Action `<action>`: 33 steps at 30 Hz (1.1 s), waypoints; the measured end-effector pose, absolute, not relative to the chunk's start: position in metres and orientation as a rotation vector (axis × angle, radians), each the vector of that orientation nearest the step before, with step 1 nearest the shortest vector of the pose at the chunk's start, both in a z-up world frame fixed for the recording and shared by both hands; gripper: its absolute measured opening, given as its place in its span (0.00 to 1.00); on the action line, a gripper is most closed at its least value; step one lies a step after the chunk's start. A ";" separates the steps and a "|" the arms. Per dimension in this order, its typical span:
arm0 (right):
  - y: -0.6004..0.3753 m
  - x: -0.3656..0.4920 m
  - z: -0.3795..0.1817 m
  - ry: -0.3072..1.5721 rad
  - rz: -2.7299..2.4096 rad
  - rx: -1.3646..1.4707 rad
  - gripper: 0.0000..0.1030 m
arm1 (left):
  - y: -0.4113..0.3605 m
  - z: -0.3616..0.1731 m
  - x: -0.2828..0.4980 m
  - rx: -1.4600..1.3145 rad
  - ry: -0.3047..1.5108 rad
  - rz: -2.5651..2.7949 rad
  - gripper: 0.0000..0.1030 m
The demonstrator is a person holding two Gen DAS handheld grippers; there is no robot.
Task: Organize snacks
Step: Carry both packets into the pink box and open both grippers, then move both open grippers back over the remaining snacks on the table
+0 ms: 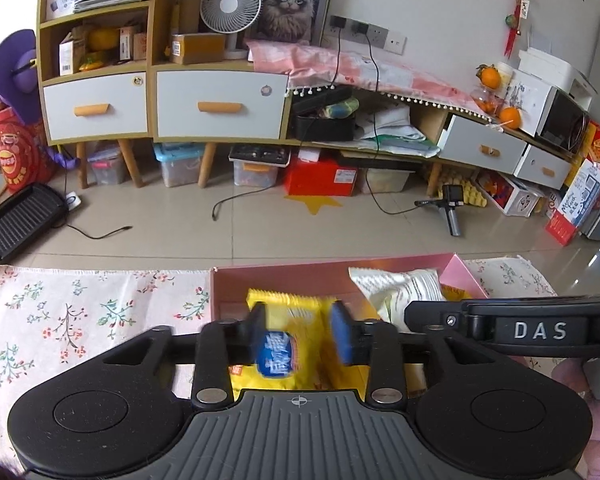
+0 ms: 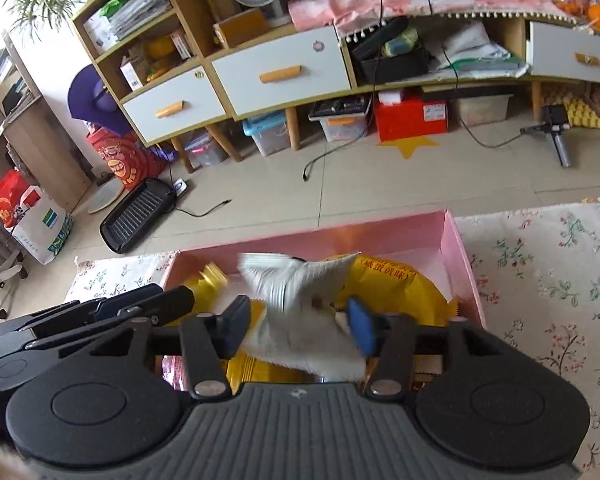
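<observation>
Ribbed grey housing w/ two round black discs fills the near edge of both views. Ahead of it, left gripper (image 1: 300, 338) has blue pads standing apart, a yellow snack pack (image 1: 290, 320) betw. them; pads look just clear of the foil, so probably let go, pack lying in the pink box (image 1: 280, 280). Blur on the pads, so contact can't be ruled out fully.

Right gripper (image 2: 296, 326): jaws also parted, a white crinkly bag (image 2: 300, 300) betw. them, smeared by motion as if dropping or slumping. Looks released rather than pinched, right pad close to the bag's edge. Under it sits a larger yellow bag (image 2: 400, 292) w/ red print, already in the box.

Both tools point down over the box, which fits dropping snacks in side by side: small pack left end, white bag middle.

Materials: packs are thin glossy film, crimped saw-tooth ends, soft and puffy, prone to slide. Box is stiff pink card, shallow, straight walls. It rests on a floral cloth (image 1: 80, 312), woven, frayed hem, over the table. Beyond: tiled floor, wooden cabinet (image 1: 160, 92) w/ white drawers.
</observation>
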State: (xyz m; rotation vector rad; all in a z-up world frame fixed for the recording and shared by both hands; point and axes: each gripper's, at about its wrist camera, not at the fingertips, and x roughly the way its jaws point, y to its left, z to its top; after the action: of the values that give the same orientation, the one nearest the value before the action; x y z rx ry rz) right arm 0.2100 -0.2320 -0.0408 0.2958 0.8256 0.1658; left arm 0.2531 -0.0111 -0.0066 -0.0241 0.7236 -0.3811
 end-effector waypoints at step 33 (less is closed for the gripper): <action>-0.232 0.102 -0.010 0.792 0.133 0.078 0.85 | -0.007 0.016 0.120 0.146 0.766 -0.409 0.76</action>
State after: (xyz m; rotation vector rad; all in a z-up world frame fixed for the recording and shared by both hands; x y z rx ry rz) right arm 0.1024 -0.2315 -0.0098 0.0775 0.7916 0.1332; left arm 0.1203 -0.0068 0.0162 0.1458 0.7658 -0.4092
